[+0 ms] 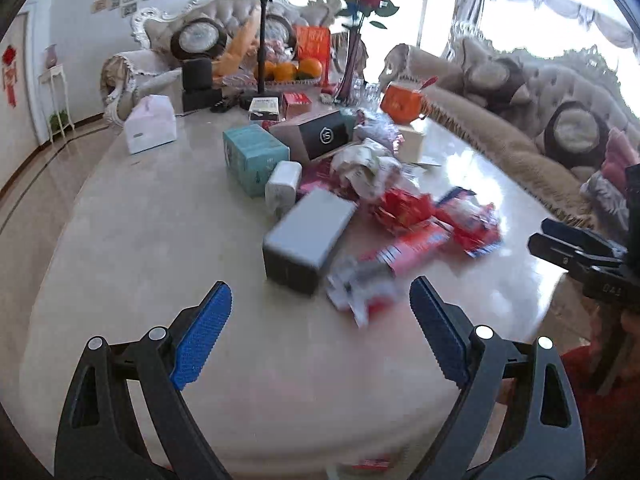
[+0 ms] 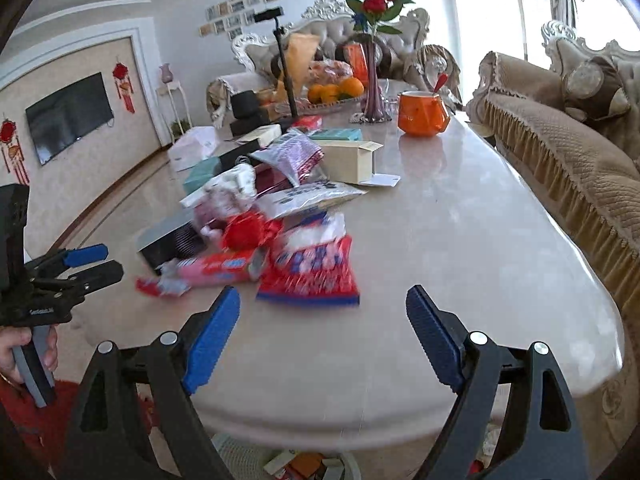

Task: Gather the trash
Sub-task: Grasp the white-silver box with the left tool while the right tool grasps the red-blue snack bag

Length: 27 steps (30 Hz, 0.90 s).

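A heap of trash lies on the marble table (image 1: 160, 240): a grey box (image 1: 308, 232), a teal box (image 1: 252, 156), crumpled white paper (image 1: 368, 168), a pink-red carton (image 2: 224, 266) and a red, white and blue packet (image 2: 312, 268). My left gripper (image 1: 320, 292) hovers above the table's near end, open and empty, with torn wrappers (image 1: 360, 288) just beyond its tips. My right gripper (image 2: 323, 296) is also open and holds nothing, and the packet lies just past its fingers. Each gripper shows at the edge of the other's view. A mesh waste basket (image 2: 240, 456) with scraps in it stands under the table's near edge.
At the far end stand an orange mug (image 2: 420, 116), a purple vase of roses (image 2: 374, 80), a tray of oranges (image 2: 336, 90), a black camera stand (image 1: 262, 40) and a white tissue box (image 1: 150, 124). A fringed sofa (image 2: 560, 152) runs along the right side.
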### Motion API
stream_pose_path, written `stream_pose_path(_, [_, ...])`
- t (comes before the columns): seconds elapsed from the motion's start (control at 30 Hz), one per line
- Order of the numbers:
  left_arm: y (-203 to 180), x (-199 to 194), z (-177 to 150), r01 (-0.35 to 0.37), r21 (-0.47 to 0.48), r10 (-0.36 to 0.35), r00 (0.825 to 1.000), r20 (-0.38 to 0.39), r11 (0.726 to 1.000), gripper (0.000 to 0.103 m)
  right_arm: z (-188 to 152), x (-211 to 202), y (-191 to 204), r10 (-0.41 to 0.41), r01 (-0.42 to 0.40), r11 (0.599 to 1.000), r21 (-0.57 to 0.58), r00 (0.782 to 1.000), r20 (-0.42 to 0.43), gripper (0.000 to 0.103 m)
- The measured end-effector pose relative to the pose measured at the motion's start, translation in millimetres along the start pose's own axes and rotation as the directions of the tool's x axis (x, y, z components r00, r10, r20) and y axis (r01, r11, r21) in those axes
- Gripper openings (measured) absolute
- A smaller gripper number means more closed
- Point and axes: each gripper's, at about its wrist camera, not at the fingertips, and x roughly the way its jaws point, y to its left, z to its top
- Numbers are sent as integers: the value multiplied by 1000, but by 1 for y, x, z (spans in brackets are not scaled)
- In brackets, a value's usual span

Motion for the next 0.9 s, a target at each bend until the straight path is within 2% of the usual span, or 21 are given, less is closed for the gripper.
stream_pose_path(0.13, [9,35,25,12,10,-12,998,-62,1000,88,12,21,-5,4,-4,1000,-8,1000,-25,81])
stream_pose_path(0.23, [9,52,33,36,34,-33,994,-100,999,88,18,36,-6,8,-9,1000,-27,998,-57,81])
stream_pose_path(0.33, [9,66,37,34,67,-25,991,-130,997,88,22,51,-7,9,-12,999,-32,995,-95,81])
stream_pose_path(0.47, [17,78,40,40,46,-32,987,-160,998,88,25,68,-6,-1,-6,999,-51,991,-134,81])
stream_pose_path(0.5, [19,80,40,43,35,-37,985,-166,998,85,26,70,-6,4,-11,999,-52,991,-137,81])
stream_pose_path(0.63, [31,84,40,38,-16,-41,983,-182,999,54,24,78,-1,41,-54,996,-65,981,-192,81])
stream_pose_path(0.7, [30,83,39,24,-14,-26,983,-182,1000,52,20,79,4,67,-84,994,-77,979,-194,74])
stream_pose_path(0.73, [29,82,39,15,-9,-17,984,-179,1000,51,20,77,5,63,-79,994,-78,980,-186,50])
stream_pose_path(0.77, [29,81,39,1,-6,-2,985,-174,1000,51,21,76,5,66,-80,994,-68,980,-186,41])
stream_pose_path(0.83, [29,78,38,-32,-8,31,986,-161,999,50,22,70,0,69,-74,997,-25,984,-165,38])
stream_pose_path(0.9, [30,72,34,-13,-33,8,989,-150,999,49,23,64,-4,62,-64,998,-7,989,-135,38])
